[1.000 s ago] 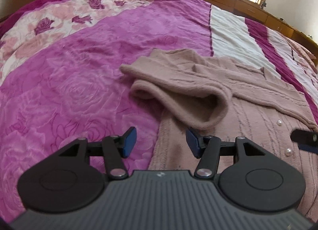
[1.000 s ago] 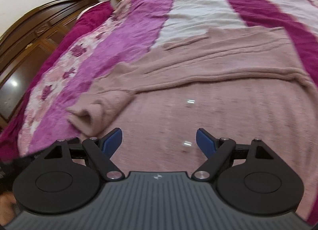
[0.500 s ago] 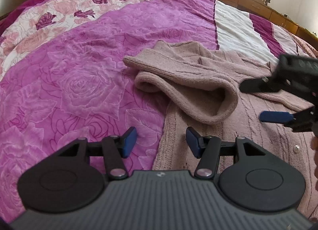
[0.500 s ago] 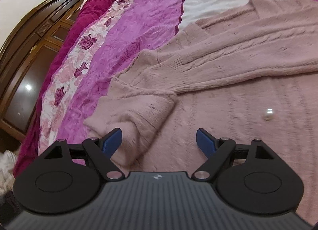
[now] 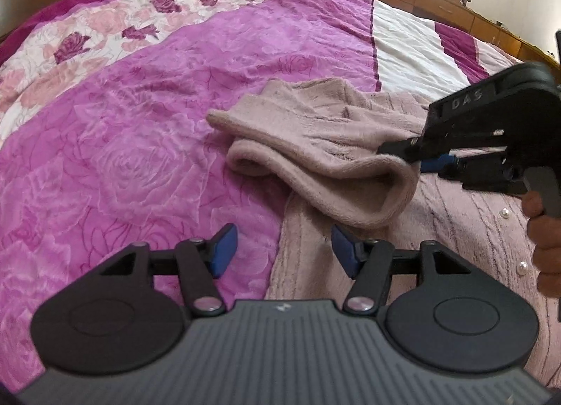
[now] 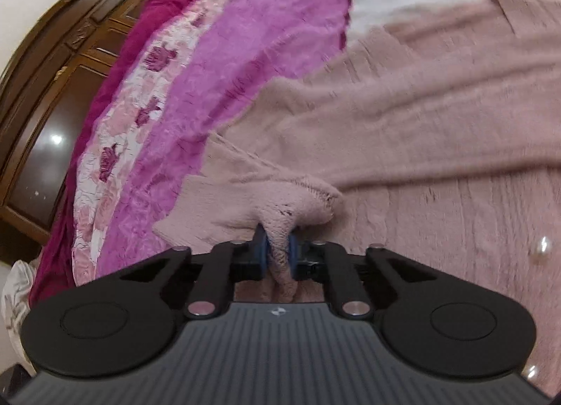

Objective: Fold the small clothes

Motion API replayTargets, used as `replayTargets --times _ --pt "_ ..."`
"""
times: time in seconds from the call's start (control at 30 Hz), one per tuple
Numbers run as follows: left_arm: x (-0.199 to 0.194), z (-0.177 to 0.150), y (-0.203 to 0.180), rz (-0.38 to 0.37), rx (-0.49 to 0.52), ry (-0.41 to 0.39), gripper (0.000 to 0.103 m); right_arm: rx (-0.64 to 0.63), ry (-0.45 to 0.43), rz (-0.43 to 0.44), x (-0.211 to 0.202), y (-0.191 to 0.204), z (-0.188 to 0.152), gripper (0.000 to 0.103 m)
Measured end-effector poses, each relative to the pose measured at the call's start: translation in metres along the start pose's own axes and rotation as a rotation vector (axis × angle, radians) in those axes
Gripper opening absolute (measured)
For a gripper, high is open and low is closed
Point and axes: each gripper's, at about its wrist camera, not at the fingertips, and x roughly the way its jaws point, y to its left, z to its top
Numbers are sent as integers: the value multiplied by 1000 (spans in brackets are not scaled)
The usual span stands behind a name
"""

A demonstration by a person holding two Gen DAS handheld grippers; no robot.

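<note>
Hovering low over the near hem with jaws wide and nothing between the two blue pads: left gripper (image 5: pixel 283 247). Clamped just beyond on the bent-over sleeve (image 5: pixel 326 159) of the one pink cardigan (image 6: pixel 438 117): right gripper (image 6: pixel 277 253), knit bunched between its pads, three pearl buttons (image 5: pixel 504 213) showing near the hand (image 5: pixel 543 230). Spread flat on the magenta rose-pattern bedspread (image 5: pixel 140 145), one wooden headboard (image 6: pixel 52 89) at the far edge.
</note>
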Motion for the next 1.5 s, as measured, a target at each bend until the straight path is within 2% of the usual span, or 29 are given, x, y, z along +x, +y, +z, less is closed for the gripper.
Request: replayTargets --times 0.27,0.37,0.5,0.63,0.7,0.83,1.0,1.17,1.2,1.23,1.27,1.3,1.33,1.5 --pt "9 15 -11 -16 22 -22 61 -156 -180 38 -45 36 36 9" --pt "16 20 -16 -9 37 -32 61 -226 -219 49 -59 51 55 9" --pt "30 30 -19 9 39 -34 61 -323 -266 15 -74 70 75 9" --pt "44 37 -20 75 58 -41 61 -381 -319 -27 -91 71 88 9" --pt "51 37 -17 93 52 -22 61 -391 -341 -60 -99 61 90 9" --pt "54 36 -17 83 53 -9 62 -387 -341 -156 -101 24 88 9" --pt "56 33 -23 88 93 -6 61 -324 -266 -254 -80 -41 71 9" --pt "55 31 -24 91 96 -8 61 -217 -220 -290 -62 -90 54 11" --pt "55 31 -24 93 94 -7 61 -197 -208 -300 -57 -95 51 17" --pt "54 31 -25 95 91 -7 61 -186 -200 -320 -54 -98 49 38" --pt "54 31 -25 97 89 -7 61 -185 -207 -353 -52 -101 47 49" --pt "53 30 -26 98 90 -8 61 -190 -226 -390 -52 -102 43 66" --pt "53 30 -26 100 92 -9 61 -199 -242 -416 -52 -103 40 75" --pt "53 29 -27 103 99 -11 61 -197 -268 -421 -66 -99 36 76"
